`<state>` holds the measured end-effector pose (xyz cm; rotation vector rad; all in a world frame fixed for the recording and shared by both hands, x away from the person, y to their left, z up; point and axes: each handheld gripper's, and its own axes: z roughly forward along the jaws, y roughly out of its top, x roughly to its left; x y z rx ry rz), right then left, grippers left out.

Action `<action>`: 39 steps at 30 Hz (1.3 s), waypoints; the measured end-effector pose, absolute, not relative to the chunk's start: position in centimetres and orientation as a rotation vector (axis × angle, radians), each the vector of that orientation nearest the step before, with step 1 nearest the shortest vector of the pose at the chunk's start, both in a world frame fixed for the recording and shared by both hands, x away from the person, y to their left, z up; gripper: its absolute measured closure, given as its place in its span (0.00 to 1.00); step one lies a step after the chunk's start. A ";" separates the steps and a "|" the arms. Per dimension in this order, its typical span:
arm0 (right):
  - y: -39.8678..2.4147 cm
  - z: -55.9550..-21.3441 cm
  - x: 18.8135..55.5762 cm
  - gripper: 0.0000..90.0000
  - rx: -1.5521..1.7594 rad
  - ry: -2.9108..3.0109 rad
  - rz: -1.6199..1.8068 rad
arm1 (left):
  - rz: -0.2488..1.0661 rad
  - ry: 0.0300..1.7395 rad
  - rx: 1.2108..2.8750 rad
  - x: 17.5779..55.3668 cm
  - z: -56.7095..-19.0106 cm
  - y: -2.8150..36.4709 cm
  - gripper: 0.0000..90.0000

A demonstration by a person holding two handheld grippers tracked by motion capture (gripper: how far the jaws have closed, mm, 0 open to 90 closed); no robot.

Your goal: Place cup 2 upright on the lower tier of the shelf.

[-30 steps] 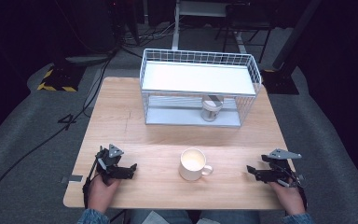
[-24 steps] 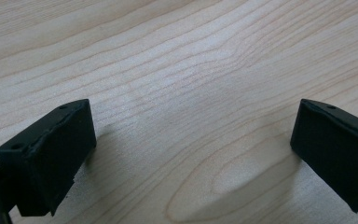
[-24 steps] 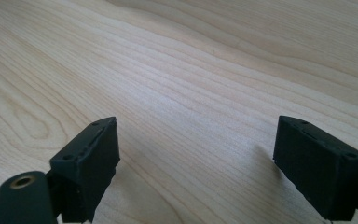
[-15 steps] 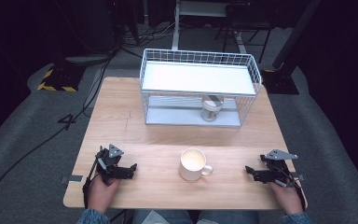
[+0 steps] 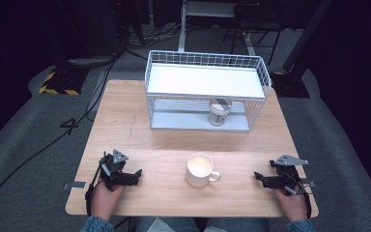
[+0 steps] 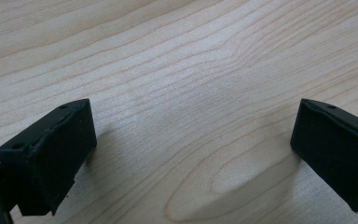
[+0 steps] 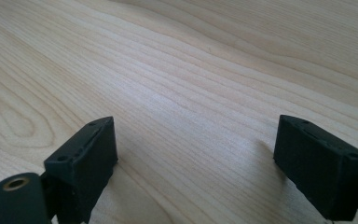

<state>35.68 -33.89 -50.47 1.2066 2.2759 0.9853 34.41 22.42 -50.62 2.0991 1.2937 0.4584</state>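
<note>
A cream mug (image 5: 200, 169) stands at the front middle of the wooden table (image 5: 174, 140), handle to the right. My left gripper (image 5: 137, 175) rests on the table left of the mug, pointing toward it. Its jaws stand wide apart over bare wood in the left gripper view (image 6: 193, 135). My right gripper (image 5: 258, 178) lies on the table right of the mug, also pointing at it. Its jaws have just been opening, with nothing between them but bare wood in the right gripper view (image 7: 196, 144). Both grippers are well clear of the mug.
A white wire rack (image 5: 207, 79) with a flat white shelf stands at the back of the table. A small glass jar (image 5: 218, 113) sits under that shelf, toward the right. Dark floor, cables and stands surround the table.
</note>
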 end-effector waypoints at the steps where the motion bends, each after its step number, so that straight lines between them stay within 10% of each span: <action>1: -33.9 -50.5 35.7 0.15 1.207 2.276 0.986 | 0.458 1.294 2.099 34.4 -50.6 22.4 0.01; 39: -33.7 -50.5 35.8 0.14 1.227 2.261 0.978 | 0.428 1.061 2.015 32.4 -46.5 18.8 0.00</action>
